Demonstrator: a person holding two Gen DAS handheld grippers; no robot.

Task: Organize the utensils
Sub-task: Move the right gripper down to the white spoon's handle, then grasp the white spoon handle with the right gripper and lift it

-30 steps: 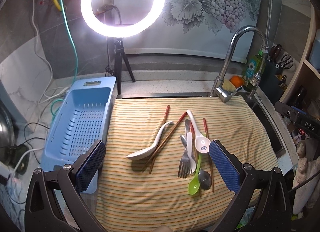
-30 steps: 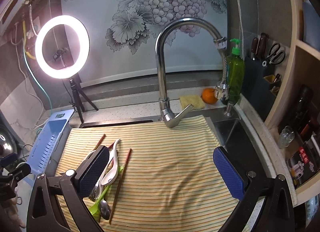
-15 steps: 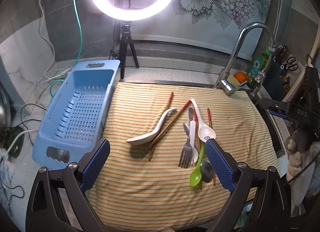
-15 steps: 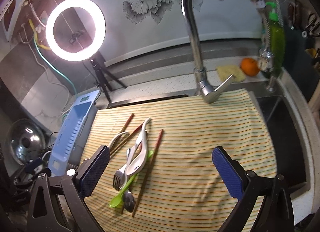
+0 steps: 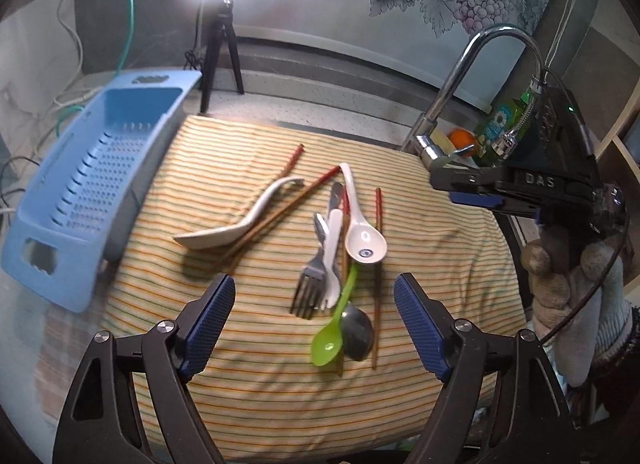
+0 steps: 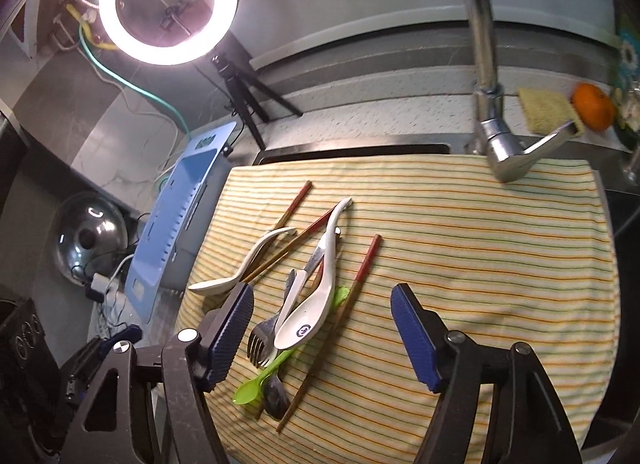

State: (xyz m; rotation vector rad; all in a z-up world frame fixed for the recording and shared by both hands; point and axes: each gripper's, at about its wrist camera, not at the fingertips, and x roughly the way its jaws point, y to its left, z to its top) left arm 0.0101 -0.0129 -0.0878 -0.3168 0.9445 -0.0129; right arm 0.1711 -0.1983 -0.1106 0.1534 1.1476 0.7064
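A heap of utensils lies on the striped cloth (image 5: 440, 264): a white ceramic spoon with a blue mark (image 5: 366, 250), a metal fork (image 5: 310, 284), a green plastic spoon (image 5: 330, 338), a metal spoon (image 5: 357, 330) and red-tipped chopsticks (image 5: 377, 264). A second white spoon (image 5: 224, 234) rests to the left across more chopsticks. My left gripper (image 5: 314, 292) hovers above the fork, its jaws closing with nothing pressed. My right gripper (image 6: 322, 296) hangs over the marked spoon (image 6: 304, 324) and fork (image 6: 260, 340). Its jaws are closing too, clear of the utensils.
A blue slotted drain basket (image 5: 80, 183) stands left of the cloth. The faucet (image 6: 484, 63) rises at the back right, with a sponge (image 6: 544, 107) and an orange (image 6: 592, 105) behind it. A ring light (image 6: 168, 3) on a tripod stands behind. A gloved hand (image 5: 568, 284) holds the right gripper.
Both grippers have sunk and tipped down toward the heap, and both pairs of jaws have narrowed. The right gripper has swung left, from the bare cloth to over the utensils.
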